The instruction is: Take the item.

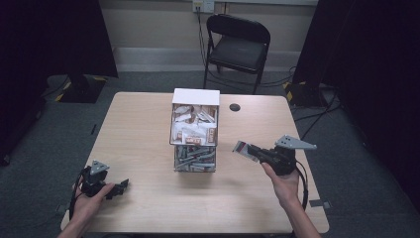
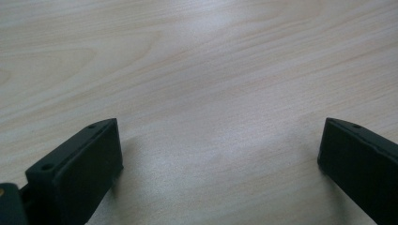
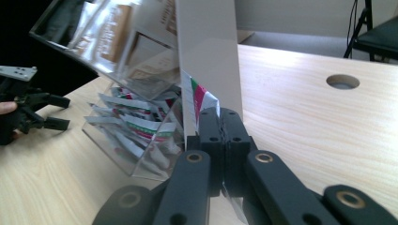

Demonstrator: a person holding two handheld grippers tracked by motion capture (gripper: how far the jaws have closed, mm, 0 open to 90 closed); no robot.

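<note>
A clear two-tier dispenser box [image 1: 194, 130] stands mid-table. Its upper tier holds white and brown packets, its lower tier [image 1: 195, 159] striped sachets. My right gripper [image 1: 252, 150] hovers just right of the box, shut on a sachet [image 1: 241, 148]. In the right gripper view the sachet [image 3: 199, 95] shows red, green and white stripes and stands up from the closed gripper [image 3: 220, 118], with the box [image 3: 136, 93] close on the left. My left gripper [image 1: 122, 187] rests near the table's front left, open; its jaws stand wide apart over bare wood [image 2: 220, 140].
The light wooden table [image 1: 148, 208] has a round cable hole [image 1: 235, 107] behind the box, seen too in the right gripper view [image 3: 343, 81]. A black folding chair [image 1: 237, 44] stands beyond the far edge. Dark curtains flank the room. Bare wood lies left and right of the box.
</note>
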